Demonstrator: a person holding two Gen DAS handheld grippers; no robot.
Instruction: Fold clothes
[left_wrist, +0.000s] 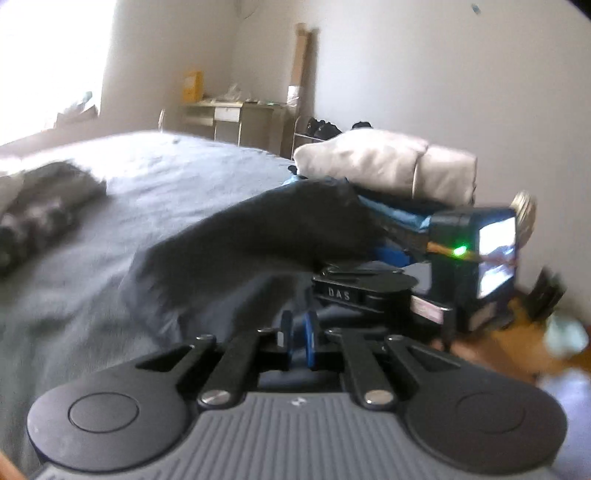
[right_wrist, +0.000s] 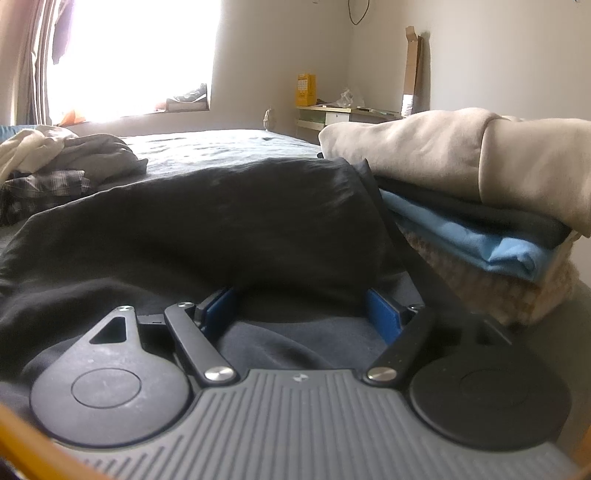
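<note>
Two grippers are at work on one black garment (right_wrist: 207, 221), which is spread on the bed (left_wrist: 155, 173) w/ a raised fold in its middle. The left gripper (left_wrist: 300, 341) has its jaws nearly together; dark cloth lies right at the tips, but whether a hem is pinched cannot be told from the blurred view. The right gripper (right_wrist: 302, 314) rests low on the cloth, jaws wide, nothing clamped, the fabric lying loose between the pads.

Judged as mid-fold. For a clean result, the right side should be kept as an anchor while the left-hand edge is drawn flat across, corners matched before any release.

Room is tight on the right: a folded stack (right_wrist: 480, 206), beige top (left_wrist: 384, 166) over blue and dark layers, sits just beside the garment and could be nudged. An unfolded pile (right_wrist: 66, 162) lies well apart to the left. Between them the bed is open; its near right edge drops to the floor (left_wrist: 517, 354), so cloth should be kept inboard
</note>
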